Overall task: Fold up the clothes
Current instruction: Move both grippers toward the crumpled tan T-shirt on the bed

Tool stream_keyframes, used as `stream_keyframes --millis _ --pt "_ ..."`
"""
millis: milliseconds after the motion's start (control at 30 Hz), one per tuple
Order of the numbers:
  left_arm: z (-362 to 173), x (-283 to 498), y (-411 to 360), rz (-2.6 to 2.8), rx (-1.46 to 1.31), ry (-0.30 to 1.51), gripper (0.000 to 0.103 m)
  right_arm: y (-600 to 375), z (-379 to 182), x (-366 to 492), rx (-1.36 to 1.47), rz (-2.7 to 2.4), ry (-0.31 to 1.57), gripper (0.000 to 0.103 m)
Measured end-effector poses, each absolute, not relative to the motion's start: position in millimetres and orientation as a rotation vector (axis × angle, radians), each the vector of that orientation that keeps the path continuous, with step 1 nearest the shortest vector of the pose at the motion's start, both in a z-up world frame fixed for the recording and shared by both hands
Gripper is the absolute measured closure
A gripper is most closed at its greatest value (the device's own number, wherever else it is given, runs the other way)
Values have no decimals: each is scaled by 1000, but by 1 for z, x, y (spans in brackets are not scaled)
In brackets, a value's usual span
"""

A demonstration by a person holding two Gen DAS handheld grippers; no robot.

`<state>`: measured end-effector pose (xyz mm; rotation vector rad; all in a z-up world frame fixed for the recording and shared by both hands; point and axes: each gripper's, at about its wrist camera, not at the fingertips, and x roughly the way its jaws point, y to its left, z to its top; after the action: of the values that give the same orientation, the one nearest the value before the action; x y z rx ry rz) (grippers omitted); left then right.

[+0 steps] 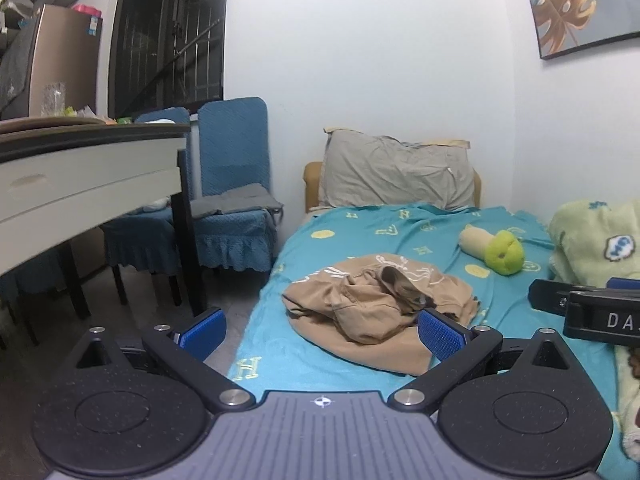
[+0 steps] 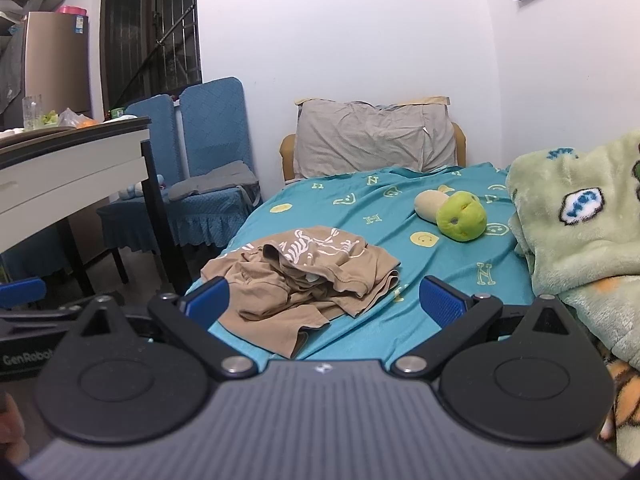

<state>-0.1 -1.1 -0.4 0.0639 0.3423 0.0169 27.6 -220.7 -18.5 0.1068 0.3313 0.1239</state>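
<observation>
A crumpled tan T-shirt with a white print lies in a heap on the teal bedsheet near the bed's left front edge; it also shows in the right wrist view. My left gripper is open and empty, hovering just short of the shirt's near edge. My right gripper is open and empty, hovering just before the shirt's near right part. The right gripper's side shows at the right in the left wrist view.
A green and cream plush toy lies further up the bed. A grey pillow leans at the headboard. A fuzzy green blanket is piled at the right. A table and blue-covered chairs stand left of the bed.
</observation>
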Motion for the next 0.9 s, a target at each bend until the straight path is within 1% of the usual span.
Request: stream_keyframes --millis 200,267,400,600,767,900 --pt "-4 -1 -11 37 81 339 0 -214 -25 23 107 114 324 0" --pt "-4 4 2 26 14 360 0 -215 -25 24 109 105 325 0" --pt "-2 -2 6 29 -25 364 0 -222 -22 27 119 85 329 0" --pt "-8 1 0 50 10 397 0 -220 -21 25 132 61 336 0" --pt "-11 0 0 31 4 384 0 -222 -15 25 107 27 307 0" --pt "-13 2 1 36 -3 392 0 -227 -16 26 161 19 316 0"
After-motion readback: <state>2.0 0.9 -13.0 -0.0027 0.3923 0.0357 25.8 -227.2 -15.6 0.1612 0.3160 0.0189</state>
